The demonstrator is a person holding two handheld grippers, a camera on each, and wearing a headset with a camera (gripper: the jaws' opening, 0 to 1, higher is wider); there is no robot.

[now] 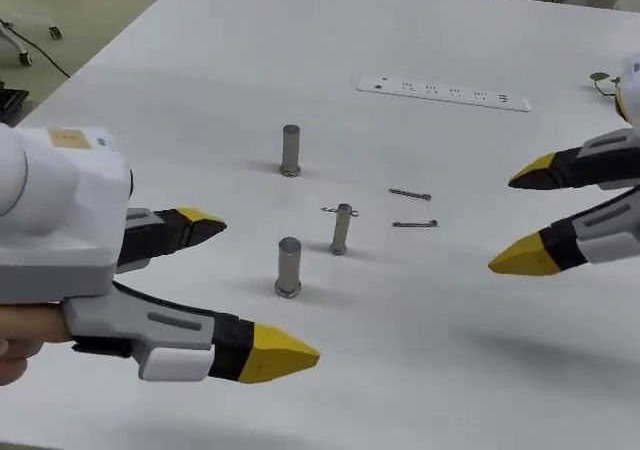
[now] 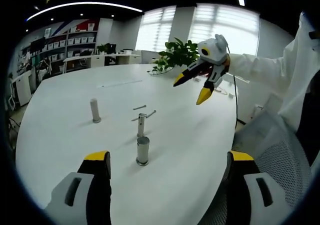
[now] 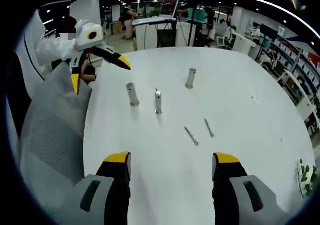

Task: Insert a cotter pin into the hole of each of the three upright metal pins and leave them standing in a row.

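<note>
Metal pins [image 1: 288, 267]: three, upright, apart, on the table [image 1: 200, 70]. I log my left hand-held gripper [image 1: 264, 288], jaws apart, empty; two bare pins; third pin [image 1: 342, 228] carrying a cotter pin [image 1: 340, 210]; two loose cotter pins [image 1: 412, 195] lying just right of it; right hand-held gripper [image 1: 502, 222], gaping, empty.

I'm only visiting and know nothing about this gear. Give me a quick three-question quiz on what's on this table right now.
1. How many thin pins lie loose on the table?
2. True or false: the left tongs and right tongs are both open and empty.
3. Fill in: of the three metal posts, the ____ one already has a thin pin through its top.
Key: 1. two; 2. true; 3. the middle post.
</note>
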